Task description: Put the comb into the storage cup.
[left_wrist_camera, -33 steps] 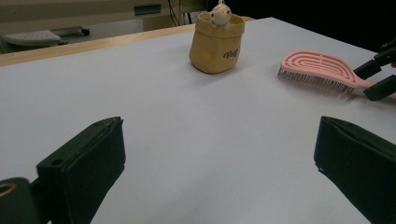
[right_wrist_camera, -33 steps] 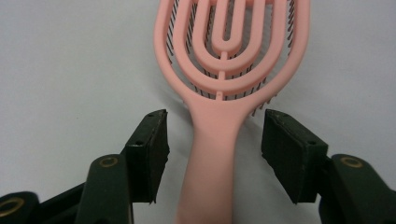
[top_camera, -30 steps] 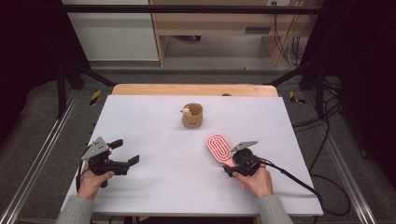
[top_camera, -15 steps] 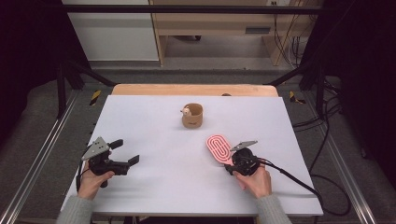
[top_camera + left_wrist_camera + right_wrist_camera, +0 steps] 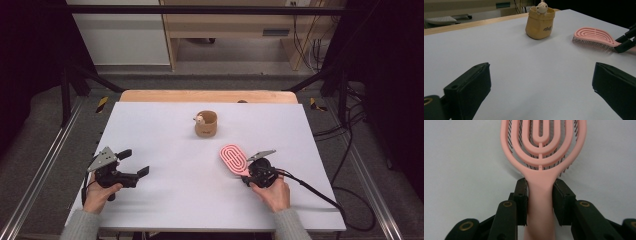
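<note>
A pink hairbrush [image 5: 233,158] lies bristles down on the white table, right of the middle. My right gripper [image 5: 248,172] is shut on its handle [image 5: 540,195], both jaws pressed against the handle's sides. A small tan fabric pouch [image 5: 206,124] with a little white figure peeking out stands upright farther back at the middle; it also appears as the pouch [image 5: 539,22] in the left gripper view, with the brush [image 5: 594,36] to its right. My left gripper [image 5: 135,165] rests at the table's front left, open, with nothing between its jaws.
The white table [image 5: 165,195] ends in a wooden strip [image 5: 205,96] at the back. A black cable [image 5: 310,189] trails from the right gripper toward the front right edge. Metal frame rails run along both sides.
</note>
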`<state>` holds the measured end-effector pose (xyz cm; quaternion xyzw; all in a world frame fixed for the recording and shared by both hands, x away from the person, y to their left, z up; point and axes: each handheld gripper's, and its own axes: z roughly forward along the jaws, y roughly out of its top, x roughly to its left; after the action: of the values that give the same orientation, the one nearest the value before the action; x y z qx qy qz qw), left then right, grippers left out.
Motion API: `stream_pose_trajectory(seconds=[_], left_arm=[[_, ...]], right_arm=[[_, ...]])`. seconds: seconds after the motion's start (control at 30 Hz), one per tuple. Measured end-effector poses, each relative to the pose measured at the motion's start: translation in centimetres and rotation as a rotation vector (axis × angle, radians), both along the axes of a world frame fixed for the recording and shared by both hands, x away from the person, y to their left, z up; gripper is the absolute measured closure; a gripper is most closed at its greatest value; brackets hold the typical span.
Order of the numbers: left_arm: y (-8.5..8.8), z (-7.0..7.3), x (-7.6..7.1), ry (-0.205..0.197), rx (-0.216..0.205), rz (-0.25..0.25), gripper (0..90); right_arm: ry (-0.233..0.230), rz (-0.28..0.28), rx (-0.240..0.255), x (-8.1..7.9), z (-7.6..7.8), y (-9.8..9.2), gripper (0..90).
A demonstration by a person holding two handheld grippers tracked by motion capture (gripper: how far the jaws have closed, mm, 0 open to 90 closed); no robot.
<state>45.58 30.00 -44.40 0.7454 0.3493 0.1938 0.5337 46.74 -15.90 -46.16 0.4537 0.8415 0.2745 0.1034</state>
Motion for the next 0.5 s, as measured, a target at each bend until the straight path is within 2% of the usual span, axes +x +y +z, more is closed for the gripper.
stream_pose_trajectory(seconds=[0.37, 0.5], left_arm=[[0.01, 0.01, -0.01, 0.000, 0.000, 0.000, 1.9], [0.01, 0.02, -0.01, -0.001, -0.001, 0.000, 1.9]], right_arm=[[0.010, -0.005, 0.012, -0.04, 0.34, -0.15, 69.0], [0.000, -0.004, 0.017, -0.10, 0.59, -0.28, 69.4]])
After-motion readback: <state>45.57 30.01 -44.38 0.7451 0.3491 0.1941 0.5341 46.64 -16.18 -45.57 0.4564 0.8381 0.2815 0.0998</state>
